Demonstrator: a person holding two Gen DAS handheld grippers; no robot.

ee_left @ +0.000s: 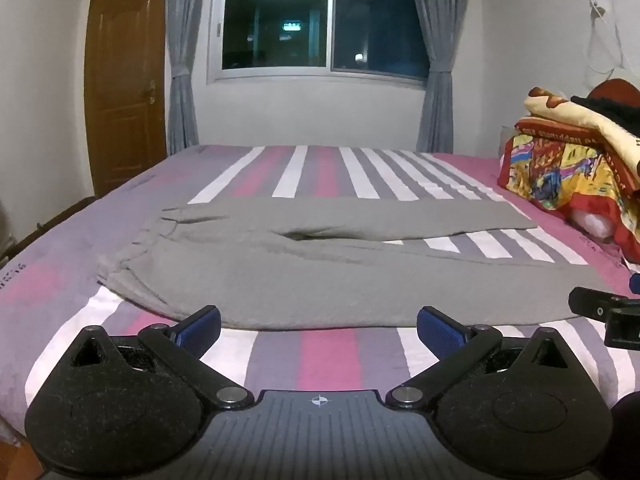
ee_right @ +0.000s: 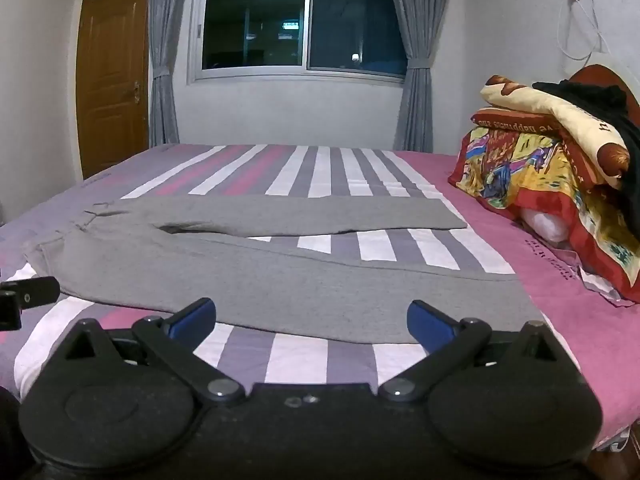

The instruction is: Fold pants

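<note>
**Operator:** Report the state of both tools.

**Guide:** Your left gripper [ee_left: 319,330] is released: its blue pads [ee_left: 199,326] stand fully apart with nothing between them. Your right gripper [ee_right: 311,320] is likewise spread wide and holds nothing. Both hover just short of the near edge of the garment, tilted slightly downward.

**Operator:** Where is the work item?

**Guide:** The grey pants [ee_left: 320,276] lie flat on the striped bed sheet [ee_left: 328,356], directly ahead of you. The waistband sits to your left; the two legs run to your right and spread apart, the near leg closest to your pads.

**Operator:** What lies beyond it?

**Guide:** A stack of colourful folded bedding [ee_right: 540,168] rests at the right side of the bed. Farther back stand the window [ee_right: 296,24], grey curtains [ee_right: 162,60] and a wooden door [ee_right: 110,80].
</note>
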